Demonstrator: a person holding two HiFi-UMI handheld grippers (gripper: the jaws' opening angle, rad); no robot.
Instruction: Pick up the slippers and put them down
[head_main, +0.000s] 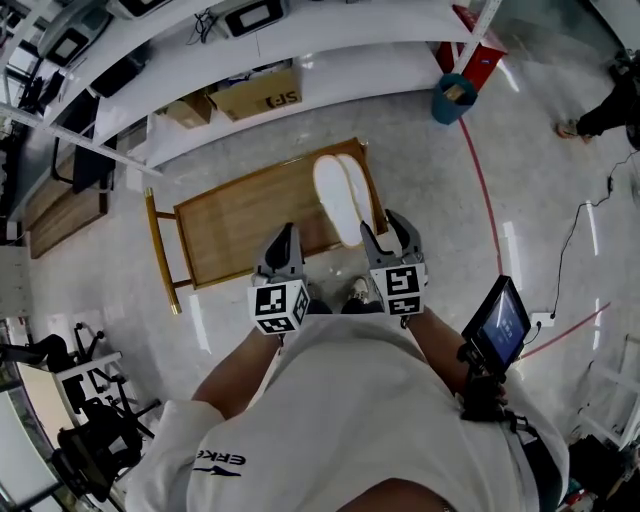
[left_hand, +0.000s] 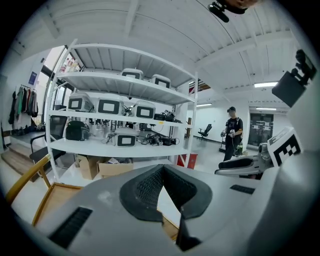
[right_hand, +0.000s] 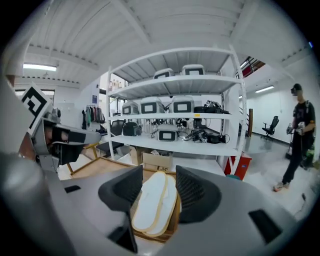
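My left claw (head_main: 287, 236) (left_hand: 162, 170) is up in front of my chest, pointing forward and a bit down, marker cube facing up. Its jaws are together at the tips with nothing in them. It hangs over the near edge of the table (head_main: 235, 222), not touching it.

My right claw (head_main: 381, 226) (right_hand: 159, 172) is just beside it in the same pose, forward and slightly down, cube up. Its jaws are apart and empty. The slippers (head_main: 340, 196) (right_hand: 154, 202) show through the gap but lie well below, clear of both pads.

Counts:
- Two claws, one per hand.
- One low wooden table with a yellow frame.
- Two white slippers, side by side and touching along their length, flat on the right end of the table.

Behind the table:
- One white shelf rack (right_hand: 175, 112) loaded with monitors and cables.
- Two cardboard boxes (head_main: 262, 95) on the floor under it.
- One blue bin (head_main: 455, 98) to the right of them.
- One person (right_hand: 300, 140) stands far off on the right.
- One small screen (head_main: 497, 322) sits at my right hip.
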